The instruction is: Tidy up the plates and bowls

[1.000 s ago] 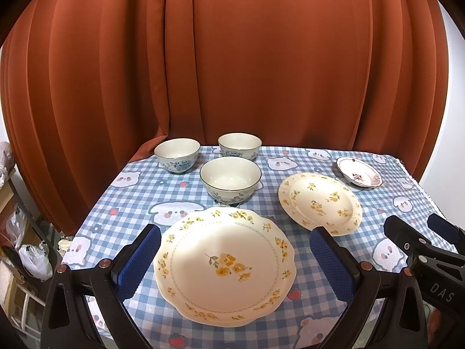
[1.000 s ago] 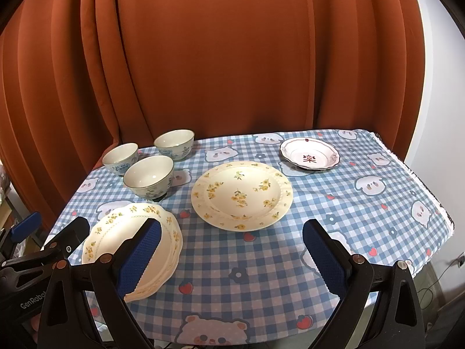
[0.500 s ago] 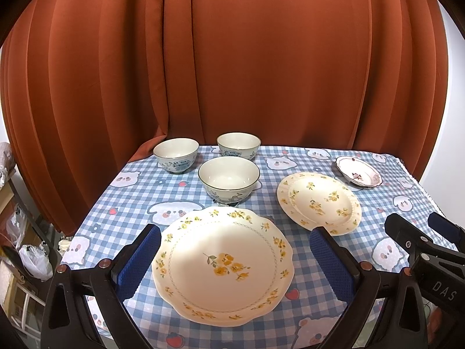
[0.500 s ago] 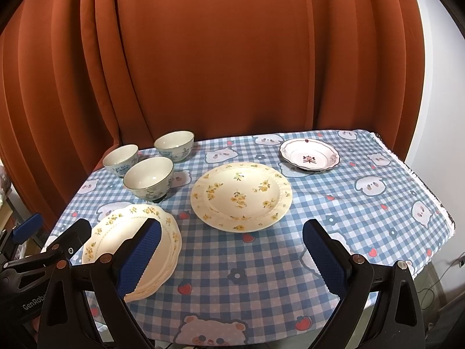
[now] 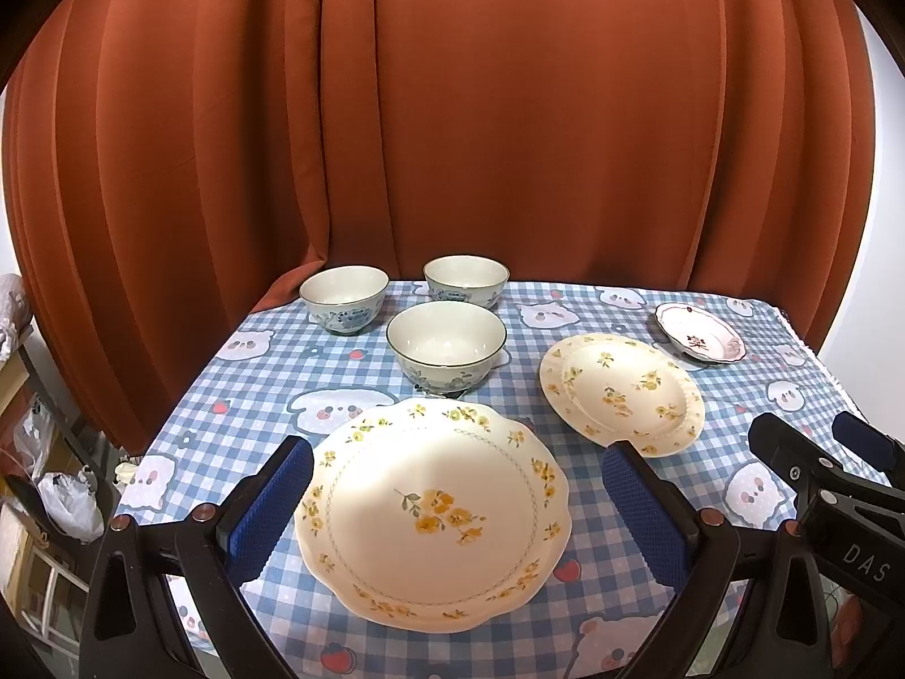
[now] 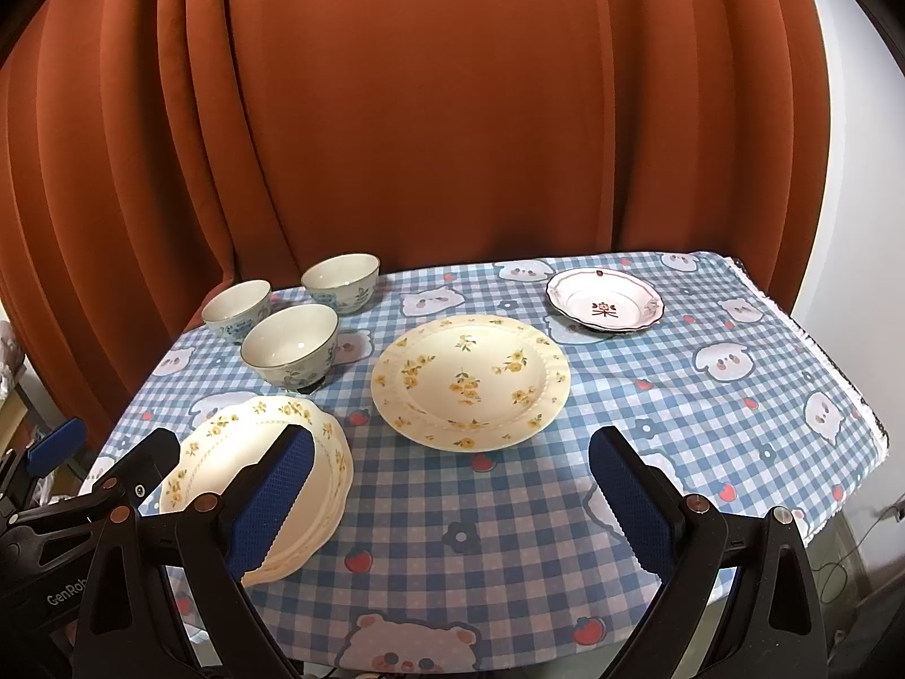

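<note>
Left wrist view, curtain (image 5: 452, 113): rust-orange folds fill the whole background behind the counter.
Counter (image 6: 650, 396): covered by a blue-and-white checked cloth printed with bears, flowers and strawberries; all the dishes sit on it.
Large scalloped plate (image 5: 432, 506): cream with yellow flowers, nearest the front edge on the left side; in the left wrist view it lies between and beyond the 2 blue pads. In the right wrist view (image 6: 257, 475) its edge looks layered, so it may be more than 1 plate; I cannot tell.
Round floral plate (image 6: 470, 380): cream, yellow blossoms, mid-counter, to the right of the scalloped plate and apart from it.
Small plate (image 6: 605, 300): white with a dark rim and a red motif, at the far right, just behind the round floral plate.
Bowls: 3 in a cluster at the far left. Nearest bowl (image 5: 447, 346) stands just behind the scalloped plate; left bowl (image 5: 343, 299) and rear bowl (image 5: 466, 281) stand behind it, near the curtain. All upright.
Left gripper (image 5: 452, 503): fingers spread wide apart, holding nothing, low over the front edge.
Right gripper (image 6: 449, 501): fingers likewise wide apart, empty, over bare cloth in front of the round floral plate.
</note>
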Action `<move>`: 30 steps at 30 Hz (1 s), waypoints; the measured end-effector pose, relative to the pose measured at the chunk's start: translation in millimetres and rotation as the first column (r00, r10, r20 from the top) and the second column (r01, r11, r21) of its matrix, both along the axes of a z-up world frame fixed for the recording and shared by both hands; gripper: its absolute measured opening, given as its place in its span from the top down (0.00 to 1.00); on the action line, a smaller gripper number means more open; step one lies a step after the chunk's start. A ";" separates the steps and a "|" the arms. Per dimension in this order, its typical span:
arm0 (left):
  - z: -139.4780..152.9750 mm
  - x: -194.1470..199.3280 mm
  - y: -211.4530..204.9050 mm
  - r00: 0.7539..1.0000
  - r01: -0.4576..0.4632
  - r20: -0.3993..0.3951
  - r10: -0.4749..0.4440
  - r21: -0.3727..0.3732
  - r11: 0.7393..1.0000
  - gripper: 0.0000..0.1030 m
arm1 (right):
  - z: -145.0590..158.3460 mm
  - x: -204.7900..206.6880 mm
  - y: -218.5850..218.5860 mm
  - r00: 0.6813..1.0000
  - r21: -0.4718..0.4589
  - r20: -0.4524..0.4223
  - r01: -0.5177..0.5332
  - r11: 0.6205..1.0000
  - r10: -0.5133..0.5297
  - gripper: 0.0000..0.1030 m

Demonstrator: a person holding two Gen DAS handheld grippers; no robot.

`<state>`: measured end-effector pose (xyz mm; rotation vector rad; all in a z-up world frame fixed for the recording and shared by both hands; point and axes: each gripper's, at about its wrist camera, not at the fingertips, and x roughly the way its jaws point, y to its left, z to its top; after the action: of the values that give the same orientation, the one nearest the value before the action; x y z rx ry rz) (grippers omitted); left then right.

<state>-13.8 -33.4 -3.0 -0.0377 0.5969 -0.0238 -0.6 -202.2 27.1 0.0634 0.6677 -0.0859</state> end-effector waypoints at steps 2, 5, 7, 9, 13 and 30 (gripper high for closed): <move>-0.3 -1.6 -0.9 1.000 0.000 -0.001 0.000 0.001 1.000 0.01 | 0.3 0.4 -0.3 1.000 0.001 -0.002 0.000 1.000 0.000 0.04; -1.9 -3.4 -1.2 1.000 0.001 -0.008 -0.001 0.004 1.000 0.01 | 1.2 4.6 0.9 1.000 0.004 -0.009 0.001 1.000 -0.001 0.04; -3.6 -2.9 -0.5 1.000 0.000 -0.019 0.000 0.006 1.000 0.01 | 0.5 5.7 1.3 1.000 0.013 -0.015 0.001 1.000 0.000 0.04; -4.5 -1.2 1.3 1.000 -0.001 -0.031 0.001 0.005 1.000 0.01 | -2.2 6.3 2.0 1.000 0.022 -0.026 0.000 1.000 0.001 0.04; -3.5 9.6 8.1 0.998 -0.003 -0.056 0.003 0.006 1.000 0.02 | -6.0 8.6 4.1 0.999 0.034 -0.044 -0.004 0.999 0.006 0.04; -38.2 85.7 62.4 0.968 -0.008 -0.249 0.020 0.050 0.999 0.09 | -45.2 84.5 58.7 0.979 0.071 -0.202 -0.027 0.997 0.041 0.05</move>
<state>71.9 29.0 -41.2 0.0026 0.8494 0.0097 83.9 -143.4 -18.1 0.1099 0.8762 -0.0363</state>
